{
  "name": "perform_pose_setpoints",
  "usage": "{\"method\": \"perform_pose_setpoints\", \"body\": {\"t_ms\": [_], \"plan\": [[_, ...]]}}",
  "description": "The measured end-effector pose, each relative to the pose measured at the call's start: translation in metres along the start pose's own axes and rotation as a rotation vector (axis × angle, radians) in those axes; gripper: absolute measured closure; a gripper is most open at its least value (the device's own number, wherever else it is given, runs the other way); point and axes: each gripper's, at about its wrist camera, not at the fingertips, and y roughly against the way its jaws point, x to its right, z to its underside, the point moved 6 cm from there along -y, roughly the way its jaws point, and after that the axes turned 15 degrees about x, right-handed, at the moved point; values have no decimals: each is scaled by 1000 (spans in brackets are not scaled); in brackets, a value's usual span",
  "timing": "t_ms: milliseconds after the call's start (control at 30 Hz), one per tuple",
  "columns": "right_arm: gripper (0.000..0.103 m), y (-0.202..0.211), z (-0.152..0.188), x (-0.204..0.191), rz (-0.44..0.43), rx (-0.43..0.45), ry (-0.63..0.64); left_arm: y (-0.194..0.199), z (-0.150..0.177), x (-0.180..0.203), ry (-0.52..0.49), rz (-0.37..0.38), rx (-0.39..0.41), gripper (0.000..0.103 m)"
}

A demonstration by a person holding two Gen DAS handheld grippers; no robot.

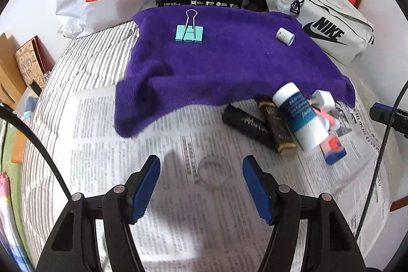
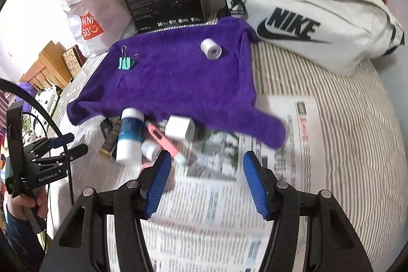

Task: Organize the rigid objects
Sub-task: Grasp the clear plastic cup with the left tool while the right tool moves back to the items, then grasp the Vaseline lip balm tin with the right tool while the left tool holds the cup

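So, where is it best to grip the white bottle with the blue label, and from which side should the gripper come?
Grip the white bottle across its round body, at the blue label, coming from above with the fingers on its two long sides. It lies on its side, propped on the dark tubes, so the cap end offers little hold. The pink tool lies close against one side, so probably little room there.
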Motion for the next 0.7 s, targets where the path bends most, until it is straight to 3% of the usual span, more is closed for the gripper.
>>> {"method": "perform_pose_setpoints", "body": {"t_ms": [133, 200, 267, 400, 700], "plan": [[45, 2, 8, 1, -1, -9, 2, -1, 8, 5, -37, -18, 11, 40], [45, 3, 10, 0, -7, -7, -1, -3, 9, 5, -42, -29, 15, 48], [45, 3, 12, 0, -10, -11, -2, -5, 10, 6, -48, -29, 14, 51], [45, 2, 17, 1, -18, -16, 0, -2, 9, 8, -59, -10, 34, 74], [45, -7, 24, 1, -36, -30, -6, -5, 9, 9, -91, -30, 30, 77]]}}
